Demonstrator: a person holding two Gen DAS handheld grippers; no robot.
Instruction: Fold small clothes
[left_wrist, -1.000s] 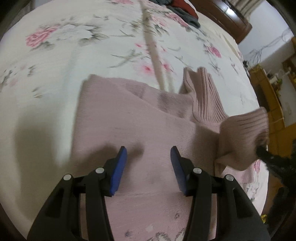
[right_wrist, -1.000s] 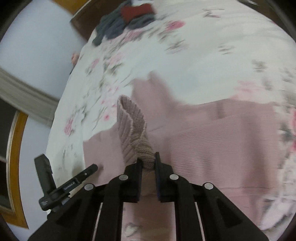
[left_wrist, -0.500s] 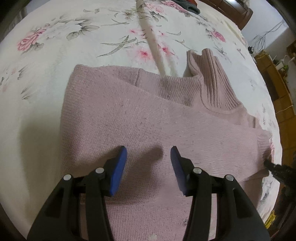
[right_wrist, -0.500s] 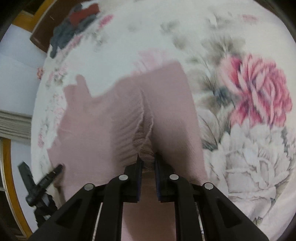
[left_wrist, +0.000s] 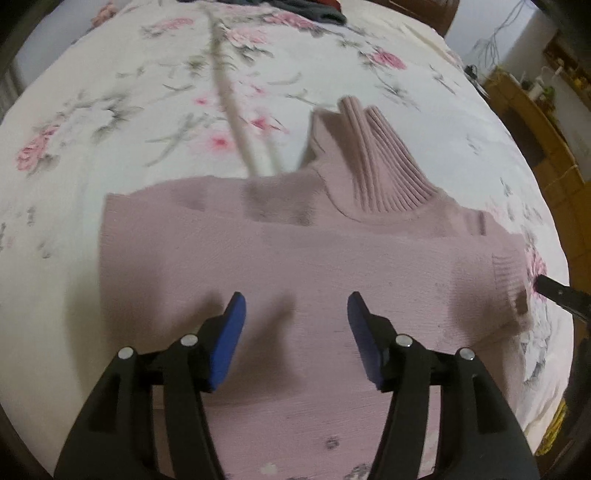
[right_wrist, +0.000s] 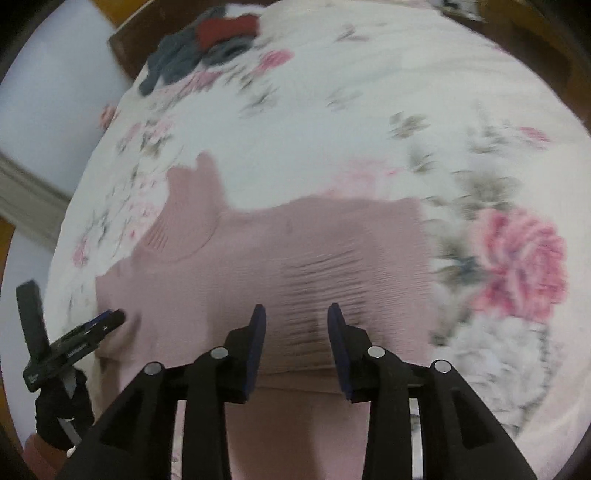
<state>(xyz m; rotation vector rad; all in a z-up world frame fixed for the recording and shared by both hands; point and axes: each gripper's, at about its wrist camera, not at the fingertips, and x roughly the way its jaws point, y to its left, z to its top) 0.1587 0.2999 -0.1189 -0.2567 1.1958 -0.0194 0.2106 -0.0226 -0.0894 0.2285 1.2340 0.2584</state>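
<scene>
Two blue-padded fingers of the left gripper (left_wrist: 295, 314) stand wide apart, empty, above the dusty-pink knitted turtleneck sweater (left_wrist: 280, 258), which lies flat on the white floral bedsheet (left_wrist: 110, 110), ribbed collar pointing away. From the right wrist view, the right gripper (right_wrist: 297, 317) also gapes with nothing between its pads, over the sweater's ribbed cuff (right_wrist: 325, 280); dark clothes (right_wrist: 199, 48) are heaped at the far edge.

A floral bedspread (left_wrist: 122, 122) is covering the bed, pink roses and grey leaves showing across it. Dark grey and red garments (right_wrist: 207, 40) are lying heaped at its far edge. What may be wooden shelving (left_wrist: 532, 107) is standing beyond, blurred.
</scene>
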